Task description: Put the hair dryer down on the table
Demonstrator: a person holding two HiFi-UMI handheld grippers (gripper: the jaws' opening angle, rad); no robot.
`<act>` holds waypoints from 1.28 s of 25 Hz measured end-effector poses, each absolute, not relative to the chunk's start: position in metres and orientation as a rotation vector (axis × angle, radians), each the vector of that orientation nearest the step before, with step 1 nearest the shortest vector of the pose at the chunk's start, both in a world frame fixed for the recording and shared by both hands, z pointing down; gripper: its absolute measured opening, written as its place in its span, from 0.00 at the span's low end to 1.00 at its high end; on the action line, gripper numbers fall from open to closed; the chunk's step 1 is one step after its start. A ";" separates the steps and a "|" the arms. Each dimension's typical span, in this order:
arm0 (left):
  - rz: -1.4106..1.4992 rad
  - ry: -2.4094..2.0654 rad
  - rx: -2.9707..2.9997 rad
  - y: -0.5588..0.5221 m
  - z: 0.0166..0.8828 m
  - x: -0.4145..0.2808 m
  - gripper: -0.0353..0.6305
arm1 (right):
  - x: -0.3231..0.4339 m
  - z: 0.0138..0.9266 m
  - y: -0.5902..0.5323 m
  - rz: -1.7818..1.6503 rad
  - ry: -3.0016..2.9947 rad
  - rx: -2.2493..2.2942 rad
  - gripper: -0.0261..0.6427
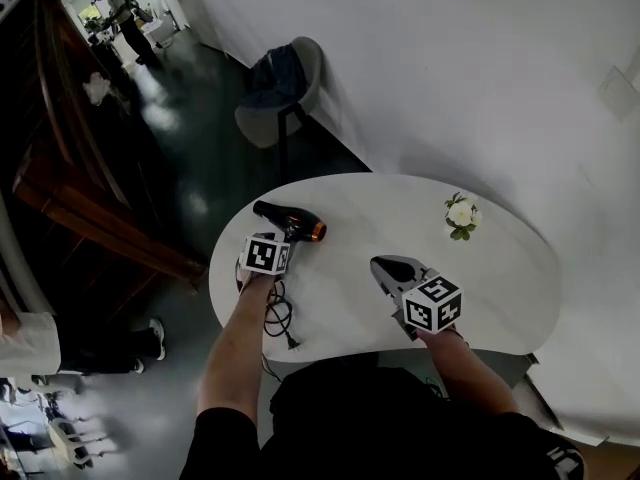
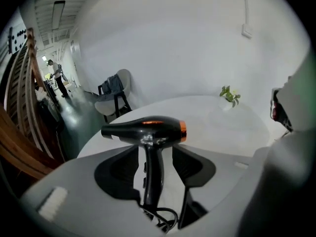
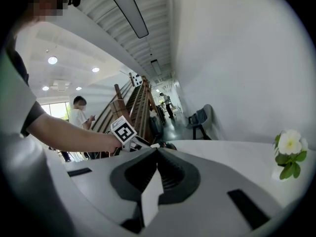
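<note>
The black hair dryer [image 1: 290,221] with an orange nozzle ring lies on the white oval table [image 1: 380,218], near its left end. Its handle points back toward my left gripper [image 1: 280,240], and its cord [image 1: 279,320] trails over the table edge. In the left gripper view the dryer [image 2: 148,131] has its handle between the two jaws of my left gripper [image 2: 155,154], with a gap on each side; the gripper is open. My right gripper [image 1: 385,264] hovers over the middle of the table. Its jaws meet at the tips with nothing between them [image 3: 158,151].
A small white flower in a pot [image 1: 461,214] stands on the far right of the table. A grey chair with a dark garment [image 1: 280,93] sits beyond the table by the white wall. A wooden staircase [image 1: 80,188] runs along the left. People stand farther off.
</note>
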State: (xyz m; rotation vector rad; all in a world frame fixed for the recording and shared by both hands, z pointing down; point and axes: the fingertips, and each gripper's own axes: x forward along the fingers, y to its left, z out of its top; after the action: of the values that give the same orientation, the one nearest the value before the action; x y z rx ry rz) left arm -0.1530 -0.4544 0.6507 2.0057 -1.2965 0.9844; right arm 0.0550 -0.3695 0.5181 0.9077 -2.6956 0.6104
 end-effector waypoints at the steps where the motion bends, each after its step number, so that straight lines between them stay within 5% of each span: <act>1: 0.956 -1.308 2.027 -0.452 0.640 -0.152 0.39 | 0.056 0.513 -0.370 0.600 -2.711 0.898 0.06; 19: 0.240 -1.692 2.328 -0.397 0.430 -0.177 0.30 | 0.040 0.447 -0.395 0.384 -2.883 0.816 0.06; 32: -0.079 -1.724 2.593 -0.354 0.341 -0.210 0.09 | -0.009 0.384 -0.393 0.185 -2.998 0.920 0.06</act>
State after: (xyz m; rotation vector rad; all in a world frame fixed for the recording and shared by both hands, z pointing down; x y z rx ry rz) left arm -0.2102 -0.3537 0.3412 2.5927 -1.7244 -0.0794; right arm -0.0089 -0.3931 0.3839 0.9201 -2.9979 0.1853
